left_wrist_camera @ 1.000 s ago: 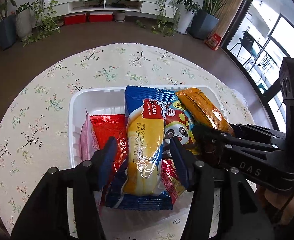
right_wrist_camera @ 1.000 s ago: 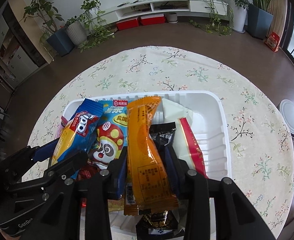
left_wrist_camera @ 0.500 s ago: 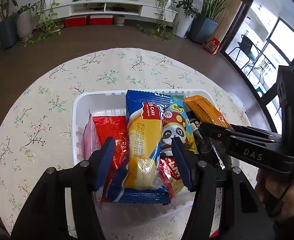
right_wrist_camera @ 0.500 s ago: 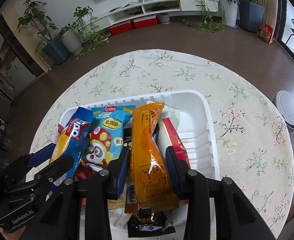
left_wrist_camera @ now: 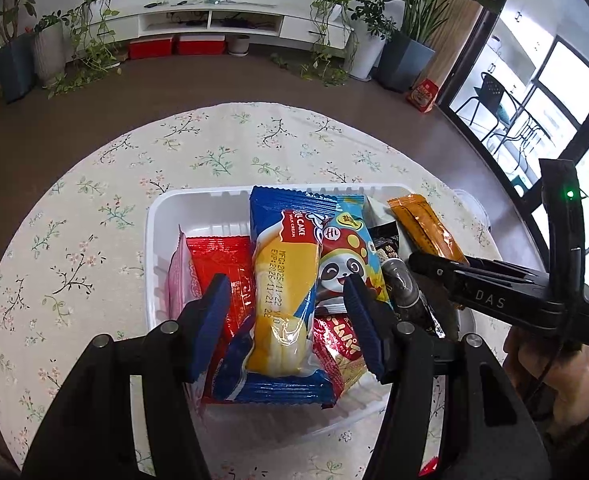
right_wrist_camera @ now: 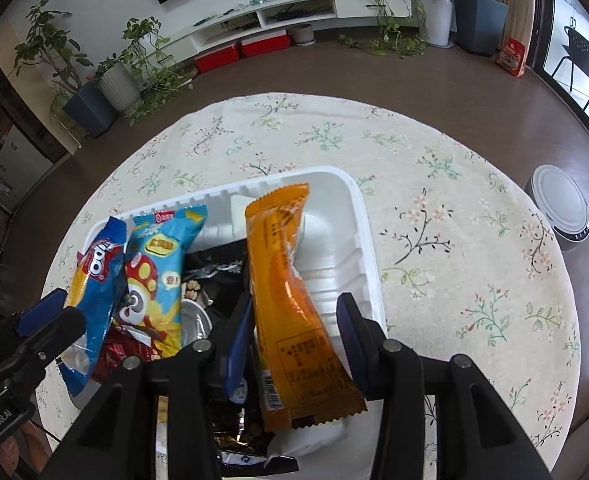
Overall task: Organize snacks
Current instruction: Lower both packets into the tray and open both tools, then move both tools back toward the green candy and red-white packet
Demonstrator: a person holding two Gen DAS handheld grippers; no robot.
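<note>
**Both grippers over the tray, each straddling a packet**

Snacks sit in a white tray (left_wrist_camera: pixel 152 240) on the round floral surface (left_wrist_camera: pixel 74 240). All packets I can see are inside it or hanging over its near rim.

Left gripper (left_wrist_camera: pixel 286 320): jaws wide, gap on both sides of the cake pack (left_wrist_camera: pixel 284 292). It holds nothing that I can see. The pack lies dead ahead between the fingers, long axis running along them, away from me. A red packet (left_wrist_camera: pixel 218 256) is just left of it, the panda bag (left_wrist_camera: pixel 344 256) just right and overlapping it.

Right gripper (right_wrist_camera: pixel 294 328): jaws also apart, around the orange pack (right_wrist_camera: pixel 290 300). The left pad looks close to or touching the pack, the right pad clear of it; I judge no firm grip. Long axis again runs along the fingers, near end hanging over the tray's rim. A black packet (right_wrist_camera: pixel 218 272) lies under it.

Each hand is nearest its own packet; the two grippers sit close together mid-tray.

Room: the tray's right half (right_wrist_camera: pixel 330 248) is bare, the best place to shift things. The left side is crowded. Bare cloth all round the tray; the surface edge stays well off.
</note>
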